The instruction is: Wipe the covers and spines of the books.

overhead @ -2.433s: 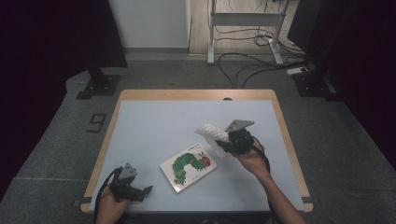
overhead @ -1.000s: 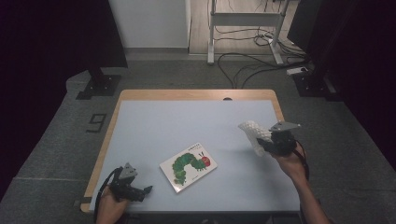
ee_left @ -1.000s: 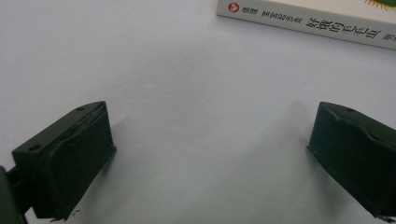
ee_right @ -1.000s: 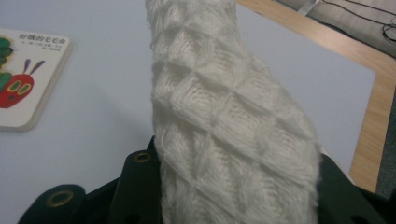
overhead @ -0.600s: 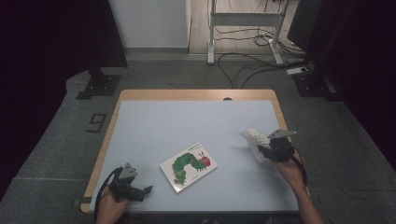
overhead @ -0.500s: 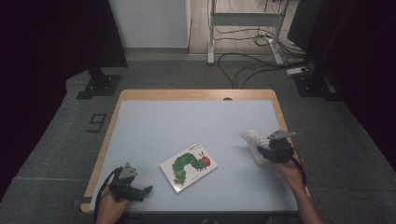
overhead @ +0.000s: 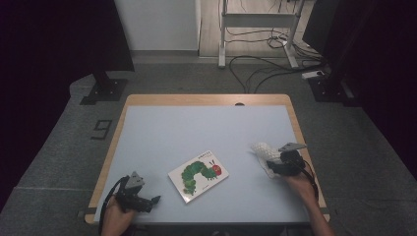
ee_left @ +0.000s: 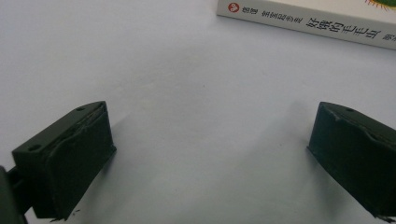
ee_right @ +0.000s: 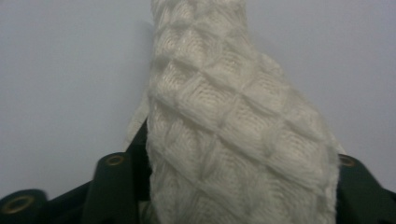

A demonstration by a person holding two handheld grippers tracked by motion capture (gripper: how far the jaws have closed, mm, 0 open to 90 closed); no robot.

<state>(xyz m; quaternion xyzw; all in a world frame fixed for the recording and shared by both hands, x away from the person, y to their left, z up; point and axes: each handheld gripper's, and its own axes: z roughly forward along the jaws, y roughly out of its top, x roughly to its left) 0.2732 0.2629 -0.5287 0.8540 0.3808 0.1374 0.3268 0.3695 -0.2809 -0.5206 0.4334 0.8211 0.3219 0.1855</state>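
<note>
Lower right of the high view: white knitted cloth (overhead: 264,151) bunched on the table (overhead: 196,132), just beside the right gripper (overhead: 276,167) and near the table's right edge. In the right gripper view, the same quilted cloth (ee_right: 233,126) draped up the middle of the frame between the two black jaws; jaws partway apart, having just been opening, with the cloth between them; pads hidden beneath the fabric, so pressing or loose cannot be told. Right hand (overhead: 301,187) behind that gripper, forearm entering from the bottom edge.

Lower left of the high view: left gripper (overhead: 147,202) held low near the table's front edge, hand (overhead: 118,216) around it. In the left gripper view (ee_left: 205,163), jaws spread wide at lower left and lower right of the frame, nothing between them, bare surface underneath.

Below centre of the high view: picture book (overhead: 198,175) with a green caterpillar on its cover, lying flat and turned at an angle, well apart from the cloth. Its white edge with printed lettering (ee_left: 308,21) across the top of the left gripper view.

Upper half of the tabletop bare. Pale blue-grey top, wooden rim (overhead: 206,99). Grey carpet (overhead: 162,73) around, cables (overhead: 255,61) and a metal stand (overhead: 255,22) at upper centre, dark screens at both sides.
</note>
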